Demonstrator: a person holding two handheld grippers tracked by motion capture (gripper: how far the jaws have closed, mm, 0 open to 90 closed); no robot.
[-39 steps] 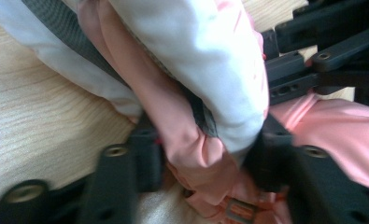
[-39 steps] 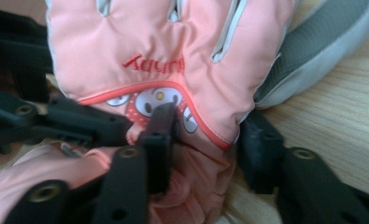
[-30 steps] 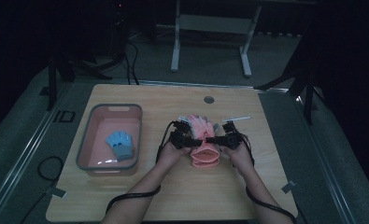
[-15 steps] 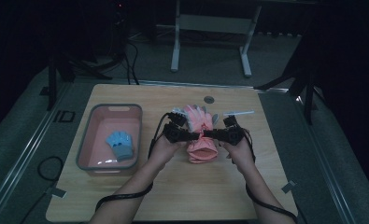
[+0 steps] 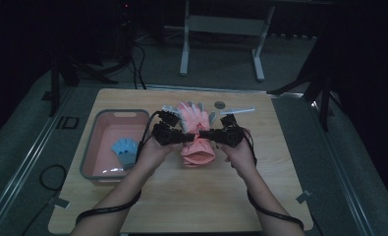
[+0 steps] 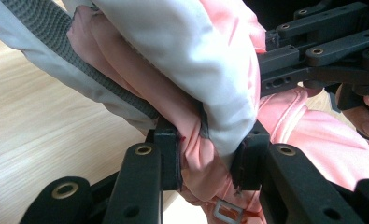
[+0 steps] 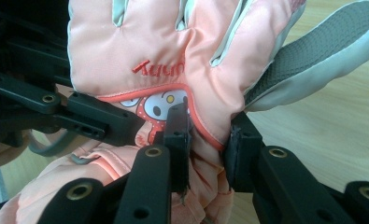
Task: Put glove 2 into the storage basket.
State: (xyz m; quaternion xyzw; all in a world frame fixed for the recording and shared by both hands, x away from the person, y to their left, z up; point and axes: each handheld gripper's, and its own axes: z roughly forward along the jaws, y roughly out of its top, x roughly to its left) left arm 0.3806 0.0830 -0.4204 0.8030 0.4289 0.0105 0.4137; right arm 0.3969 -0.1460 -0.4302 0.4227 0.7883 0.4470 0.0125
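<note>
A pink padded glove (image 5: pixel 195 130) with grey trim hangs between my two grippers above the table's middle. My left gripper (image 5: pixel 185 138) is shut on one side of the glove's wrist part (image 6: pixel 205 154); its pads pinch pink and grey fabric. From the opposite side my right gripper (image 5: pixel 204 133) is shut on the same glove (image 7: pixel 173 56) near a cartoon patch, with the fingers pointing away. The cuff droops toward the person. In the left gripper view the right gripper's black linkage (image 6: pixel 313 56) stands just beyond the glove.
A pink-grey tub (image 5: pixel 96 147) at the table's left holds a blue glove (image 5: pixel 124 149). A white stick (image 5: pixel 238 111) and a small round disc (image 5: pixel 220 104) lie near the far edge. Bare wood spreads along the front and right.
Both hands have risen and moved toward the far edge, lifting the pink glove off the table. The grips have stayed the same.
</note>
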